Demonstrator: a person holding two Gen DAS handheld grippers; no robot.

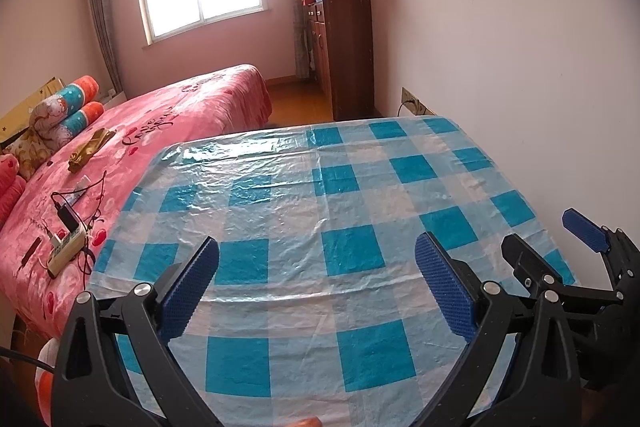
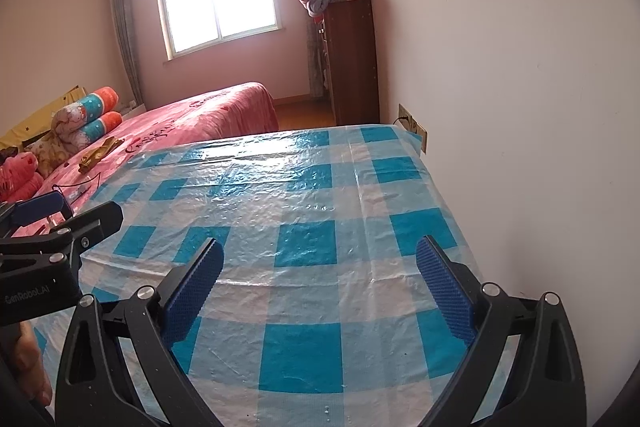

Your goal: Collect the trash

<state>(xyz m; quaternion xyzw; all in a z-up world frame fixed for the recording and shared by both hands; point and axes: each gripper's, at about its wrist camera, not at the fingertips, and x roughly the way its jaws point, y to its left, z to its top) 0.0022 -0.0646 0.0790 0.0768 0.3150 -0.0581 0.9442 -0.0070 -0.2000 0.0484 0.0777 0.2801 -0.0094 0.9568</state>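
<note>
My left gripper [image 1: 318, 255] is open above the near part of a table [image 1: 348, 183] covered in a blue and white checked plastic cloth. Nothing lies between its blue pads [image 1: 444, 287]. My right gripper [image 2: 322, 253] is open too, held level with it over the table's [image 2: 316, 187] right side near the wall. Each gripper shows in the other's view: the right gripper [image 1: 550, 233] at the right edge, the left gripper [image 2: 78, 211] at the left edge. I see no loose trash on the cloth. A crumpled gold item [image 1: 90, 147] lies on the pink bed.
A pink bed [image 1: 192, 107] stands left of the table with a power strip [image 1: 66, 247], black cables and pillows [image 1: 68, 111]. The white wall [image 1: 500, 67] runs along the table's right side, with a socket [image 1: 412, 103]. Behind stands a brown cabinet [image 1: 348, 47] with folded blankets on top.
</note>
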